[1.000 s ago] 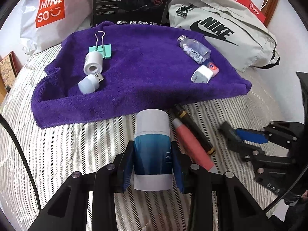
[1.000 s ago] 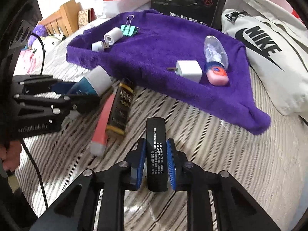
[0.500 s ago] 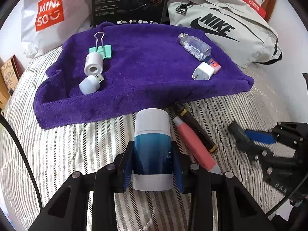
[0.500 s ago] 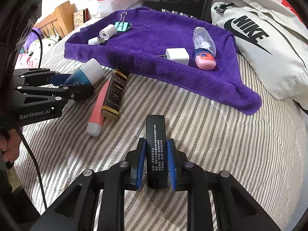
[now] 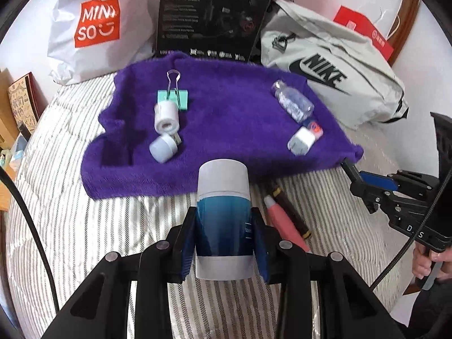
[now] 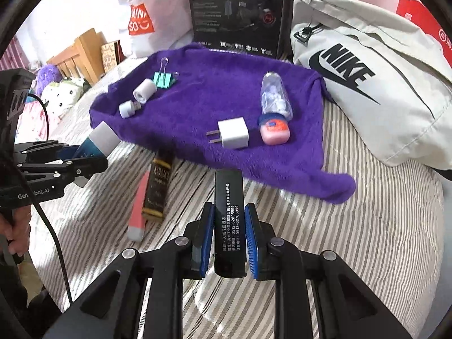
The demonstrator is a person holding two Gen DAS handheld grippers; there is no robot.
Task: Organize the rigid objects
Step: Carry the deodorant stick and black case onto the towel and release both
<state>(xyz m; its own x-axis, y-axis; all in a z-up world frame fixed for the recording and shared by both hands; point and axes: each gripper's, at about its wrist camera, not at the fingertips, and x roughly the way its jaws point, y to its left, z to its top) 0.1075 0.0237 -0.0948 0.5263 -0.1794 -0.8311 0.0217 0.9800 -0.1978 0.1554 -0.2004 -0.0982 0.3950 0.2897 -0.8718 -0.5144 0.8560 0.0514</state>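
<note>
Plainly legible: "MINISO" on the white shopping bag (image 5: 96, 25), "NIKE" on the grey bag (image 6: 364, 82), "GenRobot.AI" on the left tool. Left claw (image 5: 223, 240) is clamped on the blue-and-white tube (image 5: 223, 220); right claw (image 6: 227, 240) pinches the black box (image 6: 228, 220) printed with phone numbers, both before the purple towel (image 6: 226, 96) on the striped bed (image 6: 367, 240).
</note>
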